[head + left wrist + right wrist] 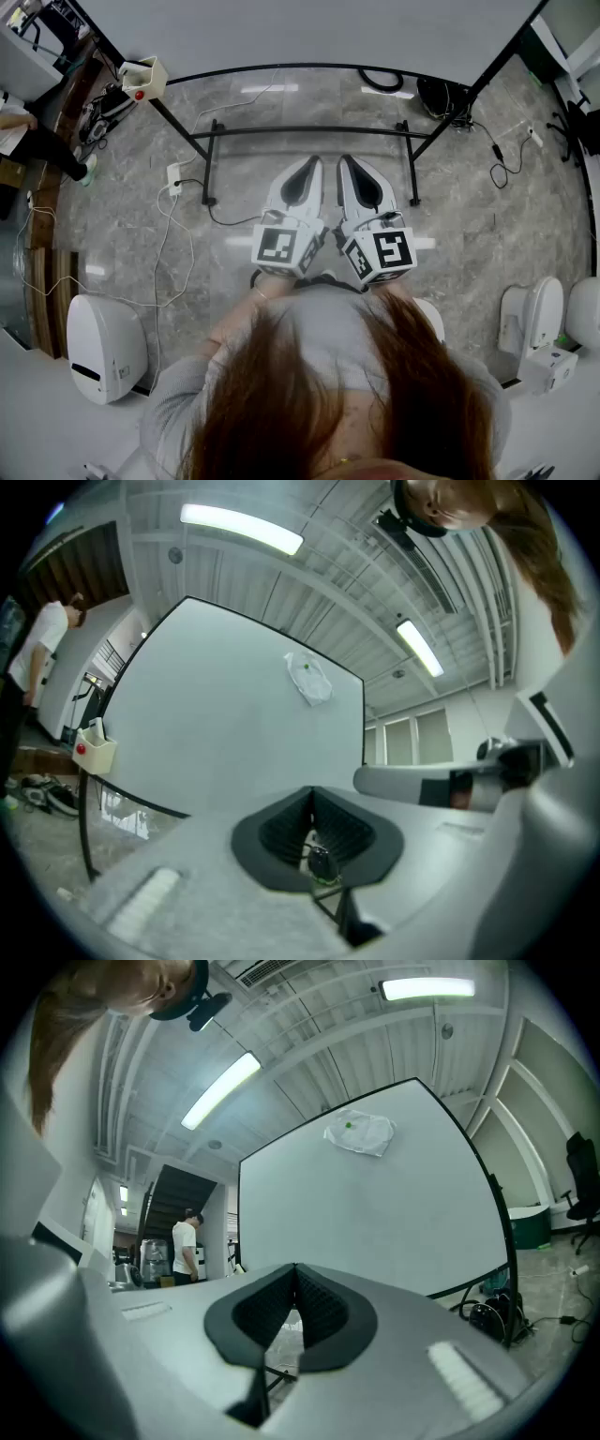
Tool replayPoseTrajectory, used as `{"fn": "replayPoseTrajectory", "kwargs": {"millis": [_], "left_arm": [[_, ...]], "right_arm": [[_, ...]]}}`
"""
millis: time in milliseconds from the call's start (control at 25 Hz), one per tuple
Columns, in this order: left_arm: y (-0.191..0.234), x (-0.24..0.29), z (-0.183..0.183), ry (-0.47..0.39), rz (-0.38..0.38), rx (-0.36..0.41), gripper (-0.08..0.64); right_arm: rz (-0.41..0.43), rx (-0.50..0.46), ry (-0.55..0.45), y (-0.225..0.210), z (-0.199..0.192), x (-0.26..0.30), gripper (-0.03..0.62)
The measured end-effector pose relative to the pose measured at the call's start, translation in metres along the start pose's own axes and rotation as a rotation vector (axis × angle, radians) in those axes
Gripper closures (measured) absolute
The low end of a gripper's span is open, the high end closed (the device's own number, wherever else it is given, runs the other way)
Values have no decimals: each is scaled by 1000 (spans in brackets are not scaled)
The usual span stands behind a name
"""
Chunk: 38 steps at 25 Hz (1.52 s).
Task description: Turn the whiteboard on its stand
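The whiteboard (309,33) is a large white panel ahead of me, carried on a black tube stand (309,131) with feet on the marble floor. A crumpled white cloth (309,679) clings to its face, and the cloth (359,1133) also shows high on the board (375,1213) in the right gripper view. My left gripper (302,178) and right gripper (361,183) are held side by side close to my body, short of the stand and apart from the board. Both point at the board (216,714). The left gripper (312,799) and the right gripper (295,1274) have their pads together with nothing between them.
A small beige box with a red button (142,80) hangs at the board's left corner. Cables (173,187) trail over the floor by the stand's left foot. White machines (105,347) (534,323) stand at my left and right. A person (186,1241) stands far off.
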<state>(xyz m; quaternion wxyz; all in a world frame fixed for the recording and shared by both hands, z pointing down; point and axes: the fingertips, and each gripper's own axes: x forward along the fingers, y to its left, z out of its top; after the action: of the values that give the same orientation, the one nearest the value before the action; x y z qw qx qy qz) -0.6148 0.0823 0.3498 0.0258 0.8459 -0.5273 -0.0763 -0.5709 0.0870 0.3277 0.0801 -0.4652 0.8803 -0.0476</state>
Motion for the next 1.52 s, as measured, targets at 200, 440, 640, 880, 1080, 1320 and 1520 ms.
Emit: {"fn": "replayPoseTrajectory", "kwargs": {"millis": [200, 440, 640, 880, 1080, 1320, 1520], "left_arm": [[-1, 1, 3, 1, -4, 14, 558], [-3, 0, 3, 2, -12, 19, 558], [-8, 2, -7, 26, -36, -2, 558], [-37, 30, -10, 27, -100, -14, 558], [-68, 62, -17, 17, -158, -28, 558], [-99, 92, -26, 25, -213, -18, 558], [-111, 117, -26, 13, -251, -30, 558]], "right_arm": [[-8, -5, 2, -1, 0, 0, 588], [-6, -10, -8, 0, 2, -1, 588], [-41, -12, -80, -10, 13, -6, 588], [-125, -33, -88, -49, 22, -23, 588], [-190, -64, -80, -92, 27, -37, 588], [-257, -54, -67, -136, 27, -52, 588], [-300, -68, -77, -158, 31, -54, 588]]}}
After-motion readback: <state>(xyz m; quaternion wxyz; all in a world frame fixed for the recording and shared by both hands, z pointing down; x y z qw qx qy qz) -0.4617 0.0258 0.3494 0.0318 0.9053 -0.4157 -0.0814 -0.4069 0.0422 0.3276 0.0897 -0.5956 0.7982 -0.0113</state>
